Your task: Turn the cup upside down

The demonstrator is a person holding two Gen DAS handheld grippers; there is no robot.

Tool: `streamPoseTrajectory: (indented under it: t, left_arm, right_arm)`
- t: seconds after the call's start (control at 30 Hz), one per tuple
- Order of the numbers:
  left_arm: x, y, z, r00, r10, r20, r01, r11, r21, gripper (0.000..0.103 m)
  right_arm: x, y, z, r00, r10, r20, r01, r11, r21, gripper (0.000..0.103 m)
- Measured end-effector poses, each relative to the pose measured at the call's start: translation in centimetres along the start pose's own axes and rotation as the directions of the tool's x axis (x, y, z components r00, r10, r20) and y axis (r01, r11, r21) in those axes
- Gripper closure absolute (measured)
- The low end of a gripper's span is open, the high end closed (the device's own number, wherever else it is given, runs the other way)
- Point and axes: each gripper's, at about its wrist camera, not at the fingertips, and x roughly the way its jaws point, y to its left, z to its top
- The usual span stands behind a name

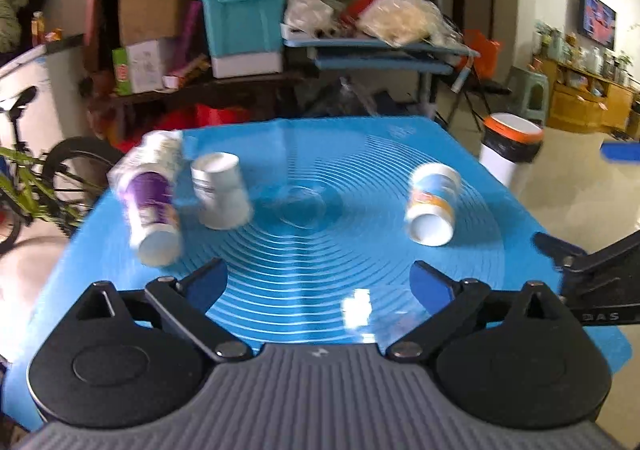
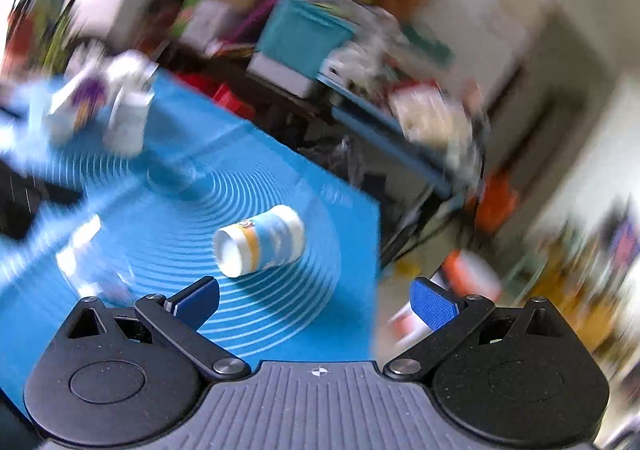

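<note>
Right wrist view: cup point(image 2: 259, 246) lies sideways just beyond the empty, spread right claw point(image 2: 316, 300).

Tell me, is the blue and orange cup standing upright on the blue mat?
No, the blue and orange cup lies on its side on the blue mat, its open mouth turned toward the left gripper.

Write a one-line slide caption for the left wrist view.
Open left gripper hovers over blue mat; three paper cups: one inverted, two on their sides.
</note>
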Motion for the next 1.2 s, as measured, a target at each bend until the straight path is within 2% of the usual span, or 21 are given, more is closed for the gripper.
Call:
streamPoseTrajectory:
  t: [0.07, 0.13, 0.17, 0.23, 0.3, 0.37, 0.43, 0.5, 0.53, 0.57, 0.67, 0.7, 0.77, 0.87, 0.97, 1.0, 1.13, 1.2]
  left_arm:
    - [-0.4, 1.6, -0.2, 1.000, 0.022, 0.009, -0.022, 1.000, -0.020, 0.006]
    - [-0.8, 3.5, -0.7, 0.998, 0.059, 0.019, -0.058, 0.997, -0.047, 0.006]
    - [-0.9, 4.4, -0.9, 0.997, 0.078, 0.021, -0.076, 0.995, -0.066, 0.006]
    - [-1.2, 6.1, -1.4, 0.994, 0.109, 0.012, -0.107, 0.988, -0.113, 0.006]
    - [-1.4, 7.5, -1.8, 0.992, 0.125, 0.004, -0.122, 0.981, -0.154, 0.006]
    - [-1.7, 8.5, -2.1, 0.989, 0.146, 0.001, -0.144, 0.973, -0.180, 0.006]
    - [-2.0, 9.3, -2.3, 0.987, 0.160, 0.003, -0.156, 0.968, -0.194, 0.006]
    - [-2.3, 9.9, -2.6, 0.985, 0.171, 0.007, -0.166, 0.966, -0.200, 0.006]
    - [-2.5, 10.2, -2.8, 0.984, 0.179, 0.012, -0.173, 0.963, -0.206, 0.006]
    - [-2.6, 10.5, -3.0, 0.983, 0.186, 0.015, -0.178, 0.961, -0.214, 0.006]
    - [-2.7, 10.6, -3.7, 0.982, 0.187, 0.021, -0.179, 0.961, -0.209, 0.006]
    - [-2.5, 10.6, -3.7, 0.982, 0.189, 0.015, -0.182, 0.963, -0.197, 0.006]
    - [-2.2, 10.7, -4.0, 0.981, 0.192, 0.007, -0.187, 0.964, -0.188, 0.006]
    - [-2.0, 10.9, -4.5, 0.982, 0.187, 0.006, -0.183, 0.965, -0.185, 0.006]
    - [-1.8, 11.0, -4.8, 0.986, 0.164, 0.003, -0.161, 0.970, -0.183, 0.006]
    - [-1.8, 10.9, -4.9, 0.987, 0.160, 0.002, -0.157, 0.971, -0.182, 0.006]
    - [-1.3, 10.7, -5.0, 0.987, 0.159, -0.002, -0.156, 0.972, -0.174, 0.006]
    - [-1.1, 10.8, -5.0, 0.988, 0.154, -0.004, -0.152, 0.972, -0.180, 0.006]
  right_arm:
    - [-0.4, 1.3, 1.5, 1.000, -0.024, 0.010, 0.025, 0.987, -0.156, 0.000]
    - [-0.8, 2.9, 2.9, 0.999, -0.042, 0.018, 0.046, 0.951, -0.304, 0.000]
    - [-1.0, 3.8, 3.4, 0.998, -0.055, 0.024, 0.060, 0.926, -0.373, 0.000]
    - [-1.6, 6.1, 4.3, 0.996, -0.068, 0.051, 0.085, 0.831, -0.550, 0.000]
    - [-2.1, 8.5, 4.6, 0.995, -0.068, 0.073, 0.100, 0.700, -0.707, 0.000]
    - [-2.2, 10.7, 4.7, 0.994, -0.069, 0.081, 0.106, 0.547, -0.830, 0.000]
    - [-2.0, 12.6, 4.6, 0.993, -0.080, 0.090, 0.114, 0.399, -0.910, 0.000]
    - [-1.7, 14.1, 3.7, 0.990, -0.081, 0.119, 0.135, 0.227, -0.964, 0.000]
    - [-1.6, 14.7, 3.2, 0.987, -0.079, 0.141, 0.151, 0.146, -0.978, 0.000]
    - [-1.5, 15.2, 2.6, 0.984, -0.069, 0.165, 0.168, 0.042, -0.985, 0.000]
    - [-1.4, 16.1, 0.7, 0.979, 0.018, 0.205, 0.204, -0.233, -0.951, 0.000]
    - [-1.4, 16.3, 0.0, 0.977, 0.053, 0.207, 0.213, -0.309, -0.927, 0.000]
    - [-1.0, 17.0, -1.3, 0.979, 0.081, 0.186, 0.203, -0.434, -0.878, 0.000]
    - [0.0, 17.7, -3.3, 0.984, 0.101, 0.144, 0.176, -0.565, -0.806, 0.000]
    - [1.2, 17.9, -5.0, 0.983, 0.126, 0.135, 0.185, -0.674, -0.715, 0.000]
    - [1.4, 17.8, -5.2, 0.983, 0.140, 0.122, 0.185, -0.691, -0.699, 0.000]
    - [2.4, 18.3, -5.6, 0.988, 0.147, 0.038, 0.133, -0.713, -0.688, 0.000]
    - [3.3, 18.3, -6.4, 0.987, 0.158, 0.029, 0.139, -0.745, -0.652, 0.000]
